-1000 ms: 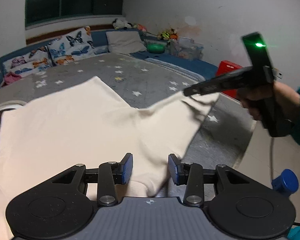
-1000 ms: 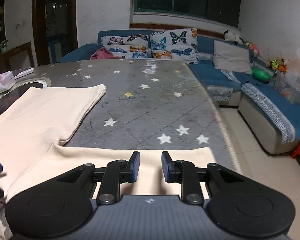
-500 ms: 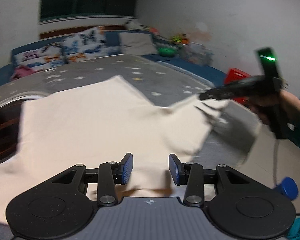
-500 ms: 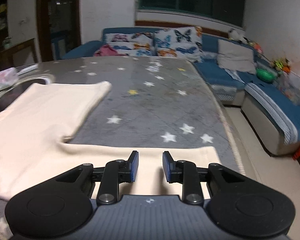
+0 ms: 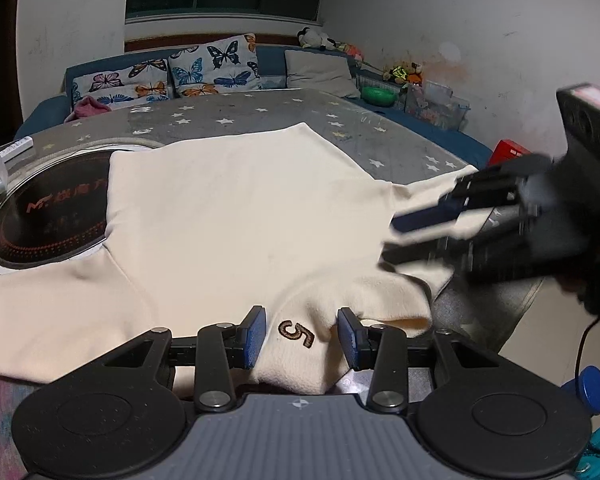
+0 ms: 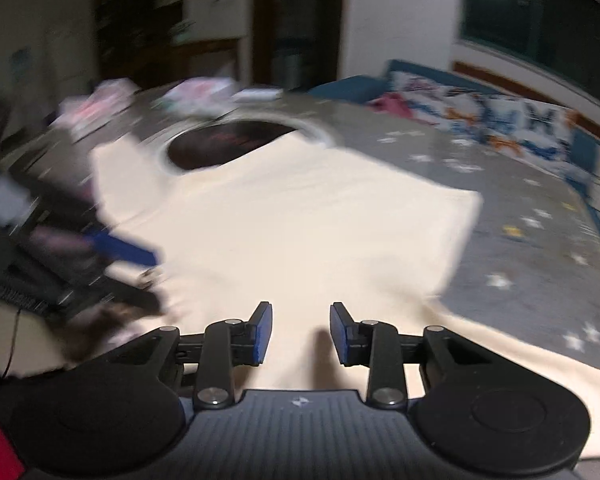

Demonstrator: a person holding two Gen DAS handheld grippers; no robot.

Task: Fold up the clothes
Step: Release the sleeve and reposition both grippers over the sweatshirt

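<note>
Left claw (image 5: 302, 334) gapes around the soft, limp shirt (image 5: 236, 208); right claw (image 6: 300, 330) open too; pinch folded edges.

Garment (image 5: 236, 216) spread on table (image 5: 284, 116), partly over round inset (image 5: 48, 216), sofa (image 5: 160, 76) behind
</note>
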